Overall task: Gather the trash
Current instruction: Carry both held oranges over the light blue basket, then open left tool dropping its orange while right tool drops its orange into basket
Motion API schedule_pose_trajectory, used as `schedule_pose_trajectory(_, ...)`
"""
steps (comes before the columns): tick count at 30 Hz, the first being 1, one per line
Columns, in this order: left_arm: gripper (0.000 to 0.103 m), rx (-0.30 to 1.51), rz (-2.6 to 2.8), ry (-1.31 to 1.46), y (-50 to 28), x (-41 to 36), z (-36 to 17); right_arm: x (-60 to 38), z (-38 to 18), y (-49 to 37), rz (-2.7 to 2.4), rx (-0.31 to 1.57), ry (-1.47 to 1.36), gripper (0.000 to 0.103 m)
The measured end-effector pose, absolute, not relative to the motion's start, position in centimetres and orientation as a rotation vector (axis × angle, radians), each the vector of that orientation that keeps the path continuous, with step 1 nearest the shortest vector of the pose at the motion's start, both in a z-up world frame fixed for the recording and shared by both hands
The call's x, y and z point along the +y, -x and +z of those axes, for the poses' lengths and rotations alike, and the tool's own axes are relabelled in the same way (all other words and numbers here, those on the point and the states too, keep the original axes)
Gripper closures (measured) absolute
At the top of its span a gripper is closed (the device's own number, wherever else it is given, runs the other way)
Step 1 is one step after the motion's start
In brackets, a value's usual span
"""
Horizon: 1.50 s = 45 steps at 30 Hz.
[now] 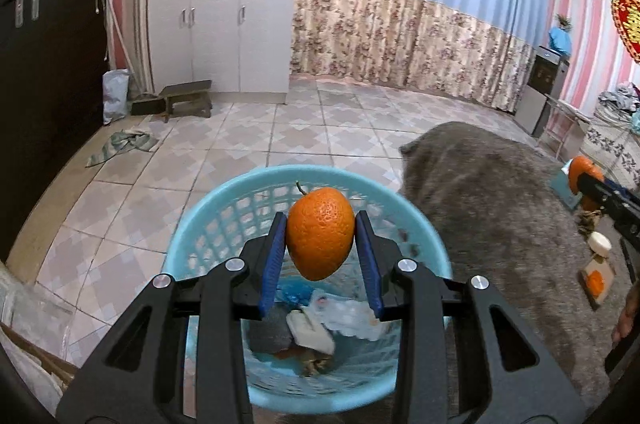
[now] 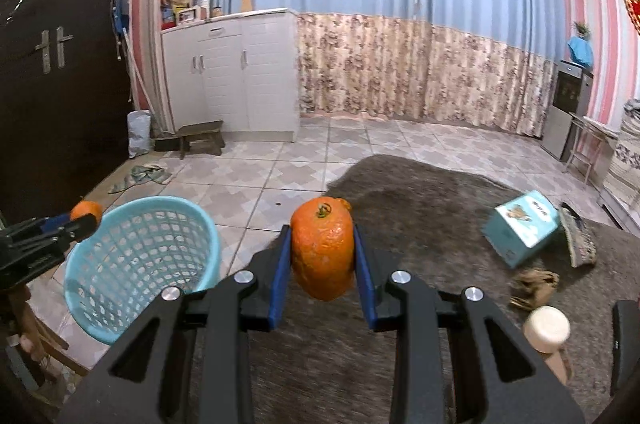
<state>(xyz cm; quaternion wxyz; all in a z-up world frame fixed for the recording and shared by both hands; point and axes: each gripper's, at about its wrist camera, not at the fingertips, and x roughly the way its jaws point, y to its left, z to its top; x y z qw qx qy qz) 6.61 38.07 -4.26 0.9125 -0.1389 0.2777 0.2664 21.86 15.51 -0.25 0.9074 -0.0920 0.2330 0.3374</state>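
1. Orange fruit fills both of your grippers: your left gripper (image 1: 320,239) has its blue pads clamped on the sides of a smooth orange (image 1: 320,232) with a short stem on top
2. Your left-hand orange hangs directly above the light blue basket (image 1: 208,224), over its open mouth
3. Down in the basket you can see crumpled white wrappers (image 1: 352,316), a pale block and some grey and brown scraps lying on the bottom
4. Your right gripper (image 2: 321,256) is clamped on a rougher, bumpy orange (image 2: 322,248), stem end facing up, pads pressing its two flanks
5. Your right-hand fruit sits over the grey furry rug (image 2: 420,191), well to the right of the basket (image 2: 140,252), which stands on the tiled floor at the rug's edge
6. On the rug to your right lie a tilted teal box (image 2: 520,230), a crumpled brown scrap (image 2: 534,284) just below it, and a bottle with a cream cap (image 2: 546,328) nearest you
7. From your right camera, your left gripper (image 2: 82,218) shows at the far left beside the basket rim
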Motion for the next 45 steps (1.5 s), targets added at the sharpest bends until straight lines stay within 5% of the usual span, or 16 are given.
schedule_pose_trajectory(9, 0.065, 0.602, 0.577, 0.31, -6.5, 41.1, -6.3, 19.1, -1.5, -20.9, 0.75, 0.504, 0.218, 0.073)
schedule_pose_trajectory(13, 0.039, 0.588, 0.598, 0.319, -5.7, 41.9, -6.2, 20.4, -2.0, -20.6, 0.767, 0.511, 0.232, 0.073)
schedule_pose_trajectory(19, 0.019, 0.538, 0.664, 0.316, -3.6, 43.0, -4.8, 22.9, -2.7, -20.1, 0.796, 0.529, 0.237, 0.073)
schedule_pose_trajectory(35, 0.012, 0.531, 0.751, 0.323, -1.3, 43.6, -4.6, 30.2, -4.9, -18.0, 0.91, 0.565, 0.291, 0.07)
schedule_pose_trajectory(38, 0.011, 0.534, 0.758, 0.319, -1.2, 43.6, -4.6, 30.6, -5.1, -18.0, 0.929, 0.562, 0.296, 0.057)
schedule_pose_trajectory(40, 0.011, 0.534, 0.757, 0.32, -1.1, 43.5, -4.5, 30.4, -5.0, -17.7, 0.944, 0.54, 0.297, 0.037)
schedule_pose_trajectory(45, 0.01, 0.529, 0.757, 0.316, -1.2, 43.3, -4.2, 29.2, -4.3, -18.0, 0.923, 0.517, 0.297, 0.027)
